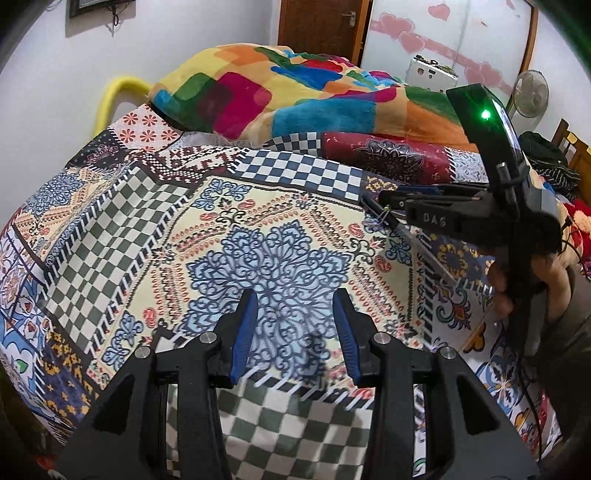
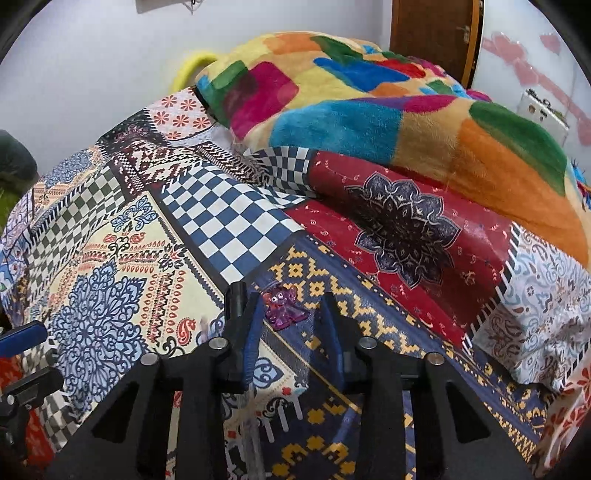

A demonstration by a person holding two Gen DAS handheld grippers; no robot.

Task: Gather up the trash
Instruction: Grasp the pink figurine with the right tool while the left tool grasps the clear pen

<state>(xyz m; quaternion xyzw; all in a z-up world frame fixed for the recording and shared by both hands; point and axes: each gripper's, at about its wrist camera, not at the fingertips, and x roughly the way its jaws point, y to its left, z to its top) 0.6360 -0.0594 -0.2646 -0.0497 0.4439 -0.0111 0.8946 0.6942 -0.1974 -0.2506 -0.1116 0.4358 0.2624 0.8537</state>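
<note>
Black gripper arms fill the bottom of the right wrist view, and the right gripper (image 2: 291, 314) points down at a patterned bedsheet (image 2: 110, 258) with its 2 blue-padded fingers (image 2: 253, 332) standing apart. Between their tips lies a small purple translucent piece of trash (image 2: 284, 304) (shaped like a little figure or a moulded wrapper, hard to tell which), resting on a navy patch with yellow diamond motifs. It sits nearer the left finger, just beside or touching its pad, while a clear gap separates it from the right finger. Neither pad visibly presses on it, so it lies on the sheet rather than in a grip.

From the left wrist view, the left gripper (image 1: 295, 325) hangs over the cream patch with the blue floral medallion, its 2 blue pads (image 1: 243, 332) apart with only bare sheet between them. At the right of that view the other gripper appears side-on, held by a hand (image 1: 517, 280), with a green light glowing on its black housing.

Behind both grippers a multicoloured fleece blanket (image 2: 369, 110) is heaped across the far part of the bed, its edge lying over a red patch with a dark medallion. A brown door (image 1: 321, 26) and a white wall stand beyond, and a small fan (image 1: 530, 94) shows at the far right
</note>
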